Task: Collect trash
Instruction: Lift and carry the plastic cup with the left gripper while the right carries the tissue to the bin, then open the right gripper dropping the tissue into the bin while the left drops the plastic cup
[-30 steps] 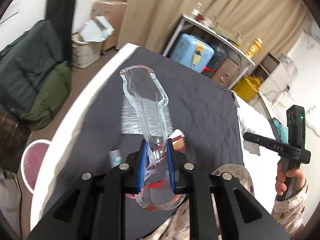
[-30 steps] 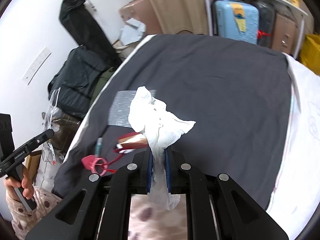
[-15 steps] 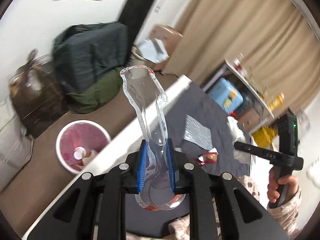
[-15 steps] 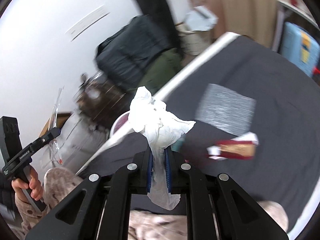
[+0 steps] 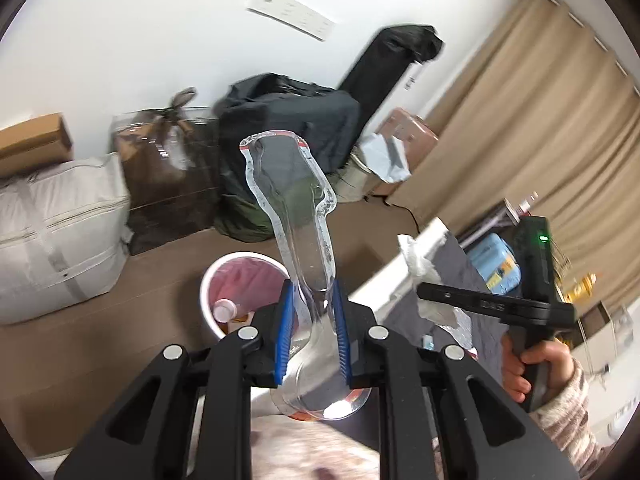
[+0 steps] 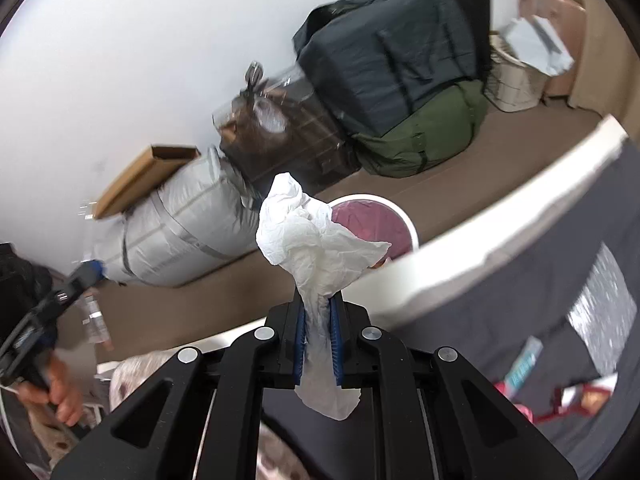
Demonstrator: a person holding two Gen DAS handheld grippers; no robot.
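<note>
My left gripper (image 5: 312,316) is shut on a clear plastic blister package (image 5: 294,216), held upright above a white trash bin with a pink liner (image 5: 240,280) on the floor. A bottle lies in the bin. My right gripper (image 6: 318,320) is shut on a crumpled white tissue (image 6: 316,240); the same bin (image 6: 380,220) shows just behind the tissue, past the bed's white edge (image 6: 500,240). The right gripper with its tissue (image 5: 420,264) also shows at right in the left wrist view.
Grey bedcover (image 6: 540,280) carries a red-brown wrapper (image 6: 588,396), a teal wrapper (image 6: 524,364), a pink item and a silvery patch (image 6: 600,308). Bags, a white bundle (image 5: 52,232), cardboard boxes and a wicker basket (image 6: 516,76) line the wall. Beige curtain (image 5: 540,120) at right.
Both grippers swung left from over the bed toward the floor-side bin, still holding their items. The bin now sits directly beyond both grippers.
</note>
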